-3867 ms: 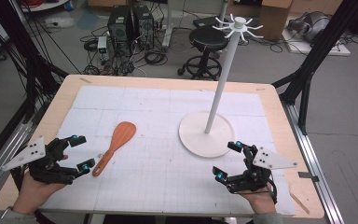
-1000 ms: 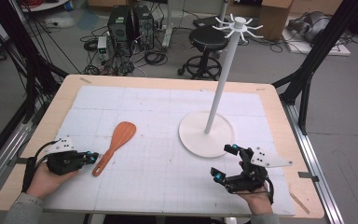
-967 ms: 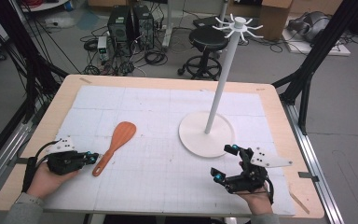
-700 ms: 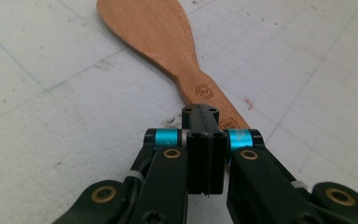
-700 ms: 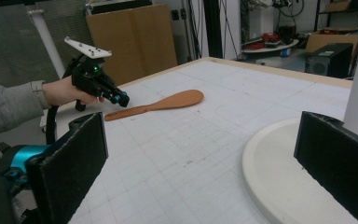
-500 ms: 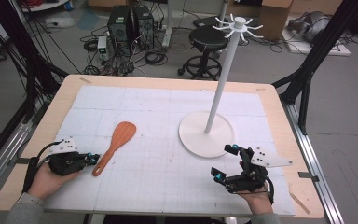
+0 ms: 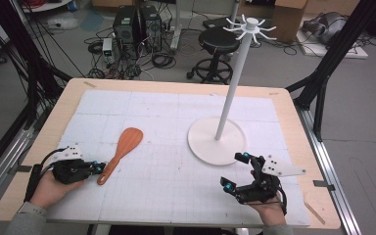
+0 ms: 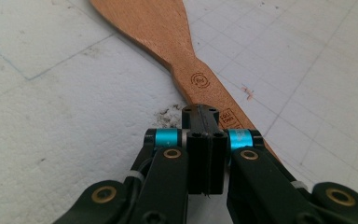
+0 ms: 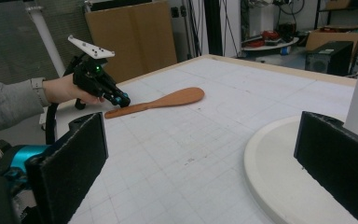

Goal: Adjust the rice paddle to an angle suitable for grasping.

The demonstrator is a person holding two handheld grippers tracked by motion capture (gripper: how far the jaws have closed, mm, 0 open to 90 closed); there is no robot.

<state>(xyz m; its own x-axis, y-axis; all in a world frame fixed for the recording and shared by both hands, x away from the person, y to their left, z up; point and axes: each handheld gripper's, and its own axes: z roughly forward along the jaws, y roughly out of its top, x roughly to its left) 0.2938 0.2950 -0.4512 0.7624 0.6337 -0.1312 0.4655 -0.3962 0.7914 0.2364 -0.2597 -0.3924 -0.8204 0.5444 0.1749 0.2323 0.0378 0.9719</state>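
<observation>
A wooden spatula (image 7: 122, 147) lies flat on the white gridded mat, blade toward the far side. My left gripper (image 7: 99, 168) is shut, its tips resting at the near end of the spatula's handle. In the left gripper view the two pads (image 8: 200, 112) meet with nothing between them, and the spatula (image 8: 168, 28) runs under them. My right gripper (image 7: 235, 170) stands open just in front of the white stand's round base (image 7: 215, 142), holding nothing. Its view shows the spatula (image 9: 168, 100) and the left gripper (image 9: 121, 100) across the mat.
The white stand's pole (image 7: 232, 83) rises to a ring of hooks at the top. The wooden table edge (image 7: 176, 85) frames the mat. On the floor beyond are a stool (image 7: 220, 41), computers and cables.
Since the earliest frame my left gripper has shut and turned, and its tips have come to the spatula's handle. Over the last second nothing has moved.
</observation>
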